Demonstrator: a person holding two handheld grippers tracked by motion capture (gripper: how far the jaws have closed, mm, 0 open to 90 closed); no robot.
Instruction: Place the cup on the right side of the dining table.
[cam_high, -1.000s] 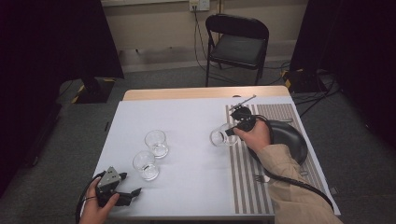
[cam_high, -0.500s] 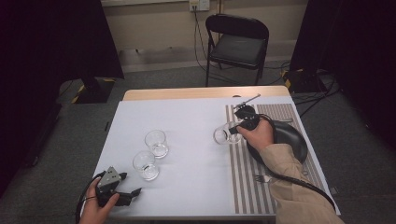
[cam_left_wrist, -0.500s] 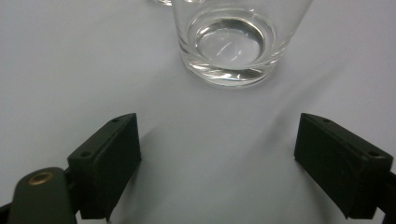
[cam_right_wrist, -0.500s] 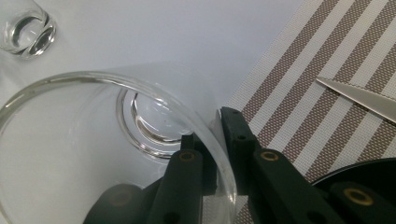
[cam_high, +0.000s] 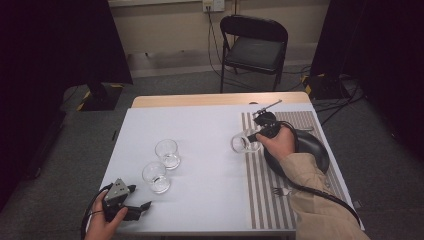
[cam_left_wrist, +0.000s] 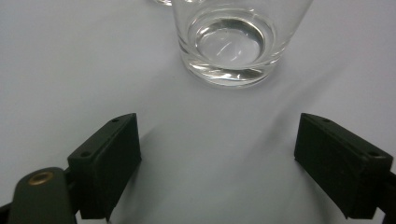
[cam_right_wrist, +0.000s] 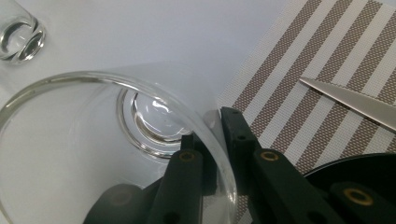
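Note:
My right gripper (cam_high: 256, 135) is shut on the rim of a clear glass (cam_high: 241, 144), which hangs tilted at the left edge of the striped placemat (cam_high: 260, 185). In the right gripper view, one jaw of the gripper (cam_right_wrist: 217, 135) sits inside the glass (cam_right_wrist: 93, 140) and the other outside. Two more empty glasses (cam_high: 167, 153) (cam_high: 156, 176) stand upright on the white table at the left. My left gripper (cam_high: 142, 206) rests open near the front left edge. The nearer glass (cam_left_wrist: 236, 42) stands just ahead of this gripper (cam_left_wrist: 233, 154), apart from its jaws.
A black plate (cam_high: 312, 147) lies on the placemat under the right hand, with a fork (cam_high: 278, 190) in front and a knife (cam_high: 267, 106) behind. The knife's blade (cam_right_wrist: 355, 102) shows beside the plate (cam_right_wrist: 355, 172). A black chair (cam_high: 255, 45) stands beyond the table.
The right gripper has raised the glass a little and tipped it, shifting slightly right. The left gripper and the two standing glasses have not moved.

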